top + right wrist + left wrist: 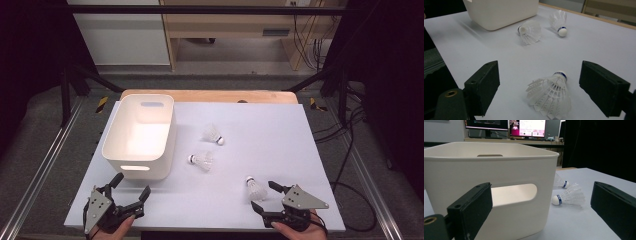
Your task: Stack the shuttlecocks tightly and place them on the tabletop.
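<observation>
Shuttlecocks: none binned yet. Right tool (539, 82) wide open, straddling nearest shuttlecock (550, 96) at lower right, ungripped. Left tool (541, 205) open, empty, facing bin (499, 170). Two more shuttlecocks (201, 160) wait mid-worktop.

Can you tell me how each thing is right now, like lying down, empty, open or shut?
Nearest shuttlecock: lying on its side between the open right jaws, untouched.
Middle shuttlecock: lying on its side near the bin.
Far shuttlecock: lying on its side, cork toward the right.
White bin: upright, empty as far as can be seen.
Left gripper: open, holding nothing.
Right gripper: open, not gripping.
</observation>
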Demonstrator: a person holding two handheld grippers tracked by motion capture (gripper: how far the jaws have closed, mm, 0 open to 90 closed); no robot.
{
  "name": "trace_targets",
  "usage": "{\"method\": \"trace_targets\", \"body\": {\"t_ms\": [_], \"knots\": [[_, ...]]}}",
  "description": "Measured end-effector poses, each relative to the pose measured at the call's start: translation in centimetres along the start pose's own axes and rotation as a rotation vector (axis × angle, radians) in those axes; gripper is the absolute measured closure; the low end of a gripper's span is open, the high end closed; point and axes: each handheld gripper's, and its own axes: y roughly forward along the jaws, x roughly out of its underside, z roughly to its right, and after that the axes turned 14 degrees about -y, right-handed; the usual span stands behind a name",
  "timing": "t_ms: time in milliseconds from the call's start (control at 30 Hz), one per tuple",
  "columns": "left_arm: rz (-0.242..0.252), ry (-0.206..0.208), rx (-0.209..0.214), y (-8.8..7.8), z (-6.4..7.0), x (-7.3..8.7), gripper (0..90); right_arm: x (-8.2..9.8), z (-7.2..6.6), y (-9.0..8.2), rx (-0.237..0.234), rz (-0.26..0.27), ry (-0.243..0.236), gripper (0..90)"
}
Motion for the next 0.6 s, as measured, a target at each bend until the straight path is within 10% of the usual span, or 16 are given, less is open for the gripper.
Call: {"method": "trace_targets", "body": {"t_ms": [600], "knots": [[-0.004,0.013,-0.005,0.3,0.5,0.0,3.9,-0.4,-2.5,2.1,-0.089,-0.044,-0.031,18.1]]}}
